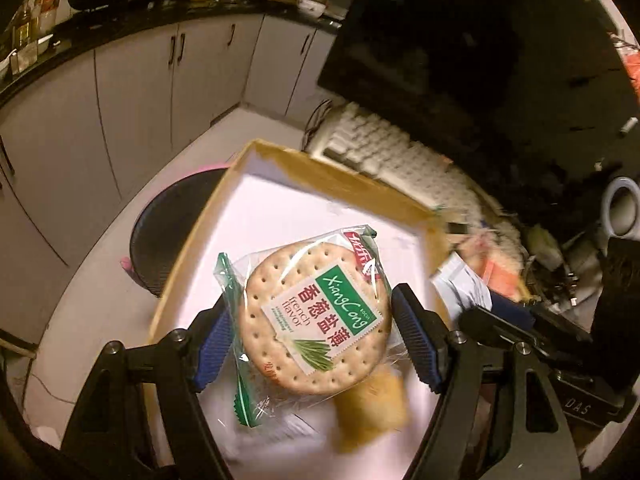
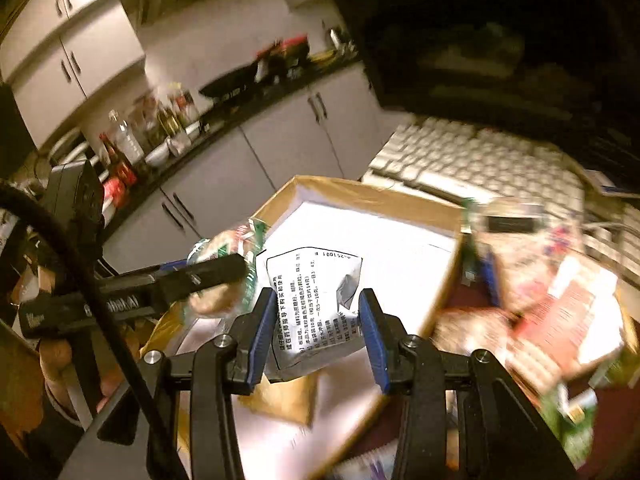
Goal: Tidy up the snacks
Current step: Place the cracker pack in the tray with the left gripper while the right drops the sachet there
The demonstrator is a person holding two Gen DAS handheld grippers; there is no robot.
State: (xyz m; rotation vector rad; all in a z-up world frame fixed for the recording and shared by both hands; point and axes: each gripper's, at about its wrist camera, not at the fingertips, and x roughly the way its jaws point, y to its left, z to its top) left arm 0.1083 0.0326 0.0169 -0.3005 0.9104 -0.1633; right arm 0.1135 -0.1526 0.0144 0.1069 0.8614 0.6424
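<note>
I had the left gripper [image 1: 312, 328] clamped on a clear-wrapped round cracker pack [image 1: 316, 316] and the right gripper [image 2: 318, 334] gripping a white printed sachet [image 2: 316, 304], both above the shallow white-lined cardboard box [image 1: 352, 168]. Mid-delivery, I judged; next I should lower and release them inside.

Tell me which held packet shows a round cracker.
The clear cracker packet in the left gripper; the right gripper holds a white printed sachet.

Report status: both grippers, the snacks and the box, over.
Left gripper shut on cracker pack. Right gripper shut on white packet. Both held over cardboard box; pastry already inside. Nothing blocking.
</note>
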